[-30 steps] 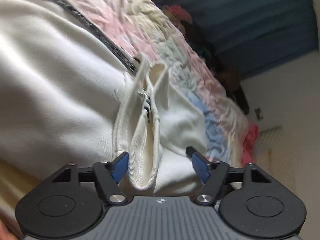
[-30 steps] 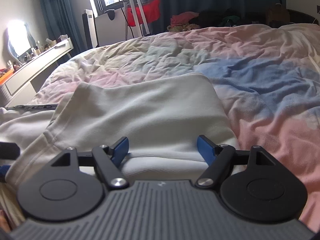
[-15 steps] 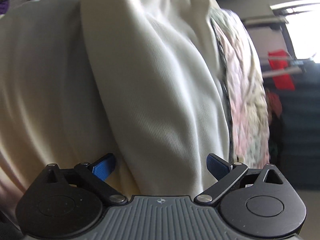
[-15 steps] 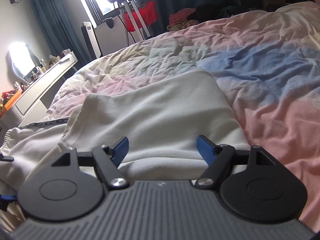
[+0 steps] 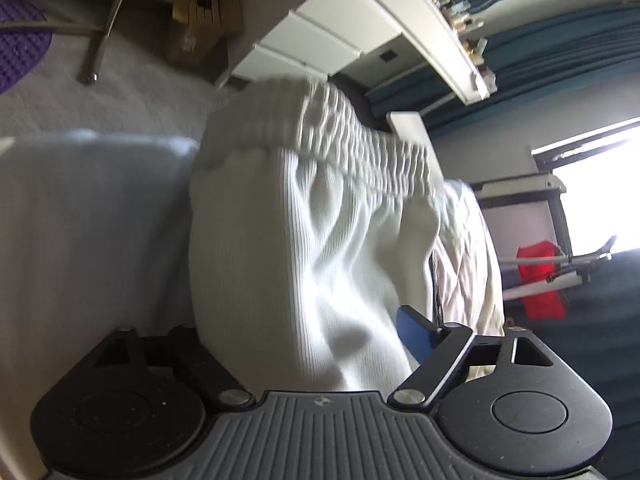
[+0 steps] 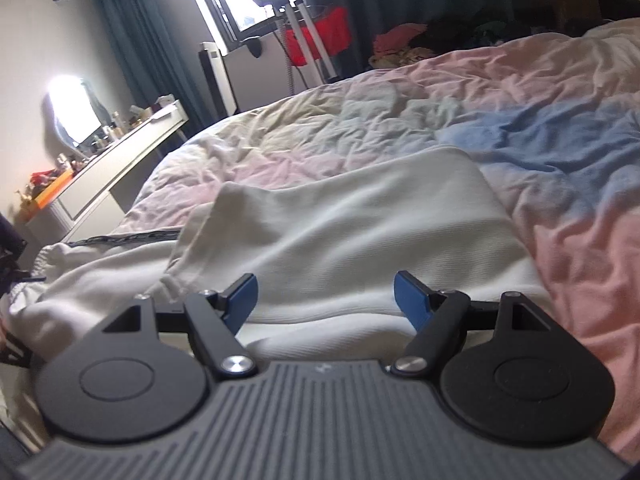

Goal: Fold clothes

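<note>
White ribbed cotton trousers (image 5: 304, 248) with a gathered elastic waistband fill the gap between the left gripper (image 5: 308, 336) jaws; whether they clamp it I cannot tell. Ahead of the right gripper (image 6: 325, 296), its jaws apart and empty, the garment's folded part lies on the pastel patchwork bed quilt (image 6: 540, 128).

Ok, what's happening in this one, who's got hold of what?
A person is folding white ribbed trousers on a bed with a pastel duvet. The left gripper has the waistband end bunched between its fingers, though whether it is clamped is unclear. The right gripper is open, low over the folded leg part on the duvet, holding nothing.
</note>
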Demonstrator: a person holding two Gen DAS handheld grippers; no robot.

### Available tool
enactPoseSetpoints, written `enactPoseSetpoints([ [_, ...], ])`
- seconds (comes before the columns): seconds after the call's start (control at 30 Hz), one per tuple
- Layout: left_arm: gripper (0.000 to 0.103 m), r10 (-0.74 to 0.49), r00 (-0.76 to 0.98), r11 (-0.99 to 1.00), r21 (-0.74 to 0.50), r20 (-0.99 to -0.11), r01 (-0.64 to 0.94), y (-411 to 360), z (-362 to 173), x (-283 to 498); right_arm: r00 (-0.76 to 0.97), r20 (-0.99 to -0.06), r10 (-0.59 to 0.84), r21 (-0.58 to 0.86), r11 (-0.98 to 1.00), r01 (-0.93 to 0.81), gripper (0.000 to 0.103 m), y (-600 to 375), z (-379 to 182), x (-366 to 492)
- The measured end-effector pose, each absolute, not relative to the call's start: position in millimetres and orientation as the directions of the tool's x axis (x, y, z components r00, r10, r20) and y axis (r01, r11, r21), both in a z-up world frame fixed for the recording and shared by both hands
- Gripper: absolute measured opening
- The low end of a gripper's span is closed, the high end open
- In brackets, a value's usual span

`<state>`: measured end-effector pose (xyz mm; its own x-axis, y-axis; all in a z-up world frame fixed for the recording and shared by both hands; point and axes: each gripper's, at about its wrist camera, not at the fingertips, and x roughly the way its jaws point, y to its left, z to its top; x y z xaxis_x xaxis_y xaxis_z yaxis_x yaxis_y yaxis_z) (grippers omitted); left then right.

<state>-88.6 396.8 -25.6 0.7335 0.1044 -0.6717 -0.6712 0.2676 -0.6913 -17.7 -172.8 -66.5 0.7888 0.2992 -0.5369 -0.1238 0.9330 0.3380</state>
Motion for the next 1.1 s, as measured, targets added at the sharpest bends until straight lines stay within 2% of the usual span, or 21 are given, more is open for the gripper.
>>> enactPoseSetpoints([
  [0.1,0.076,0.161,0.722,0.317,-0.658,-0.673,-0.683,398.4,-18.6,-89.8,0.778,-0.560,0.286,0.249,0.953,-0.171,0.077,-154.2,-69.6,-19.2],
  [0.17,0.067,0.169,0.723,0.337,-0.650,-0.669,-0.681,398.4,-16.0,-92.6,0.767,-0.584,0.264,0.183,0.964,-0.193,0.078,-144.8,-74.5,-17.7],
  [0.2,0.066,0.177,0.725,0.347,-0.647,-0.666,-0.679,396.0,-13.2,-92.3,0.762,-0.596,0.253,0.149,0.968,-0.204,0.078,-140.1,-76.9,-17.0],
  [0.3,0.057,0.202,0.727,0.386,-0.629,-0.656,-0.675,389.5,-4.5,-91.5,0.759,-0.600,0.252,0.144,0.967,-0.208,0.078,-139.7,-78.8,-15.1],
  [0.43,0.026,0.241,0.717,0.451,-0.579,-0.654,-0.679,383.1,4.4,-88.8,0.757,-0.597,0.265,0.152,0.964,-0.217,0.078,-142.4,-77.4,-16.9],
  [0.57,0.014,0.269,0.741,0.506,-0.564,-0.616,-0.653,364.6,18.1,-82.6,0.745,-0.593,0.306,0.208,0.952,-0.225,0.076,-154.3,-71.5,-19.7],
  [0.77,0.011,0.318,0.801,0.679,-0.468,-0.508,-0.566,301.9,70.4,-75.4,0.749,-0.562,0.352,0.340,0.923,-0.179,0.076,-190.4,-49.7,-22.9],
  [1.1,0.010,0.186,0.927,0.847,-0.426,-0.326,-0.319,120.4,118.4,-41.3,0.837,-0.481,0.263,0.459,0.888,-0.015,0.076,-269.1,-16.1,-22.4],
])
